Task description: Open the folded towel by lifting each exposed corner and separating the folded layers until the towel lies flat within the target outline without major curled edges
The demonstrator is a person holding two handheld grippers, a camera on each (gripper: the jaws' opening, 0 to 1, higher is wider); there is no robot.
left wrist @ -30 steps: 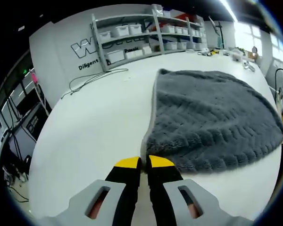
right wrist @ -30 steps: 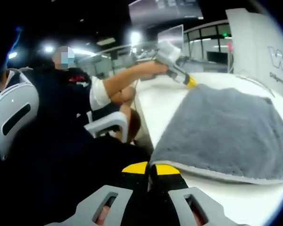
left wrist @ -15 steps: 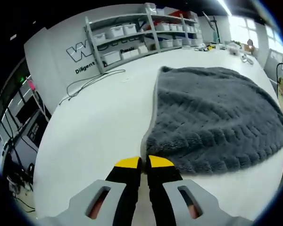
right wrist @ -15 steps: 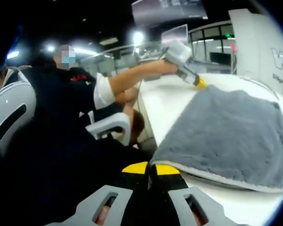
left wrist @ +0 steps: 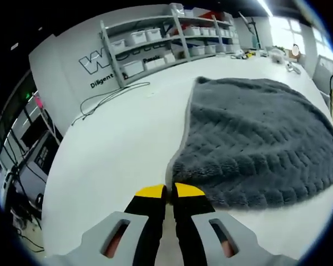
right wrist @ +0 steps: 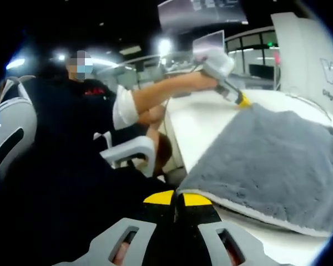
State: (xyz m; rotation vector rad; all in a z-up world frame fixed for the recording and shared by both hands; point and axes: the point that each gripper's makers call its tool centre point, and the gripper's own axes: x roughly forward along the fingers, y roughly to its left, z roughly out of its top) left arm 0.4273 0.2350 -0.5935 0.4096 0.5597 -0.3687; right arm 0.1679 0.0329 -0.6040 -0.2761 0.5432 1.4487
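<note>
Both grippers are on the towel (left wrist: 255,138), 1 at each near corner, and it looks like the spreading step. In the left gripper view the left gripper (left wrist: 170,191) has its yellow-tipped jaws pressed together with the towel's corner right at the tips; it appears pinched between them, though the cloth inside the jaws is hard to make out. The grey towel fans out over the white table (left wrist: 111,149), its pale edge running away from the tips, shelves (left wrist: 166,39) beyond on the far side.

In the right gripper view the right gripper (right wrist: 175,198) is likewise closed, and the towel's other corner meets its tips at the table's edge. Across the cloth, the left gripper comes in at the far corner, held out on the person's arm (right wrist: 161,91).

Judging by the layout, the towel seems mostly open, lying fairly flat. No outline can be made out. The next move probably calls for drawing both corners taut and level, then laying them down without curling the edge.
</note>
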